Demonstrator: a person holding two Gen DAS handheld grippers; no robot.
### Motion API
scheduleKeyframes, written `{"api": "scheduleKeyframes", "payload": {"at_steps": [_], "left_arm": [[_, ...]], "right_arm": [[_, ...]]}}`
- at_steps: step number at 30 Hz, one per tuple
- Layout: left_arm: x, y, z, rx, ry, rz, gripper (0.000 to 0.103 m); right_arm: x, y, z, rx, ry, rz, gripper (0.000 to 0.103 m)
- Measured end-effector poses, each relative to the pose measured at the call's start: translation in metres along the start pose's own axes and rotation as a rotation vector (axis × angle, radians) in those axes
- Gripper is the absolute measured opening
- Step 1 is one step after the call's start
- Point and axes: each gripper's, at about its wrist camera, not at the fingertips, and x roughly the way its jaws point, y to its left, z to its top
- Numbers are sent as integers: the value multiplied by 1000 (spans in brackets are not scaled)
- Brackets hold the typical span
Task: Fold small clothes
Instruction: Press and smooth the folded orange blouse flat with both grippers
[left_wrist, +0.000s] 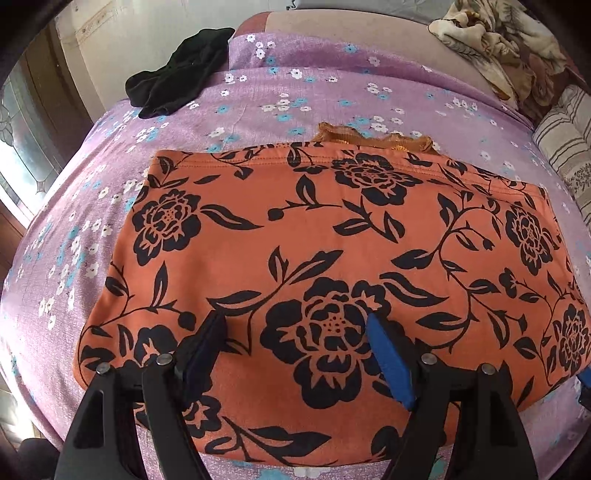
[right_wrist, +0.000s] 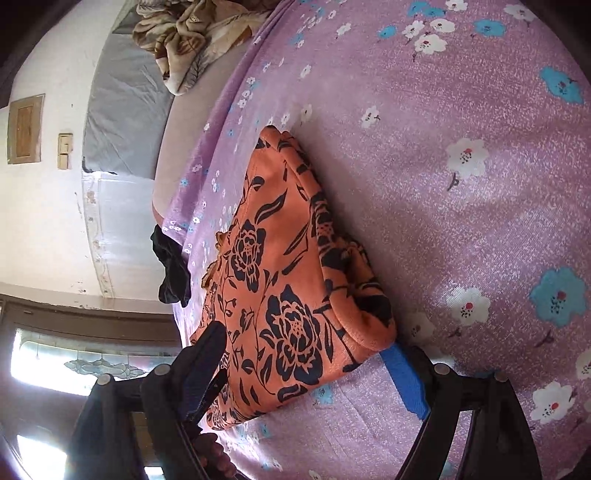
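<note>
Lilac floral bedsheet (left_wrist: 295, 92) is covering the mattress and is carrying everything you are working with. Orange garment with a black rose print (left_wrist: 314, 240) is lying on it, already folded into a broad band, with a gathered orange trim showing at its far edge. In the left wrist view its long axis is running left to right, directly ahead of and beneath your left gripper (left_wrist: 295, 328).

You are holding the left gripper released, jaws wide and pads clear, above the near long edge. You are holding the right gripper (right_wrist: 306, 354) released as well, at the garment's right-hand short end, the folded corner lying between its spread fingers without being pinched. The right gripper is therefore probably better placed to carry that end across.

Crumpled black garment (left_wrist: 177, 74) is waiting well apart, near the sheet's far-left edge.
</note>
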Motion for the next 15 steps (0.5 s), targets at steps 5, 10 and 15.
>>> {"api": "scheduleKeyframes", "payload": {"at_steps": [5,10,15], "left_arm": [[-10,4,3,-8,-7,-25,79],[-13,7,4,-4,-19,-53,79],[-2,7,1,8,-3,-71,79]], "right_arm": [[-4,6,-2,-22,-21,-27,86],[2,13,-4,-56,-43,-80,86],[7,15,-2,-69,-72,-121,85]]}}
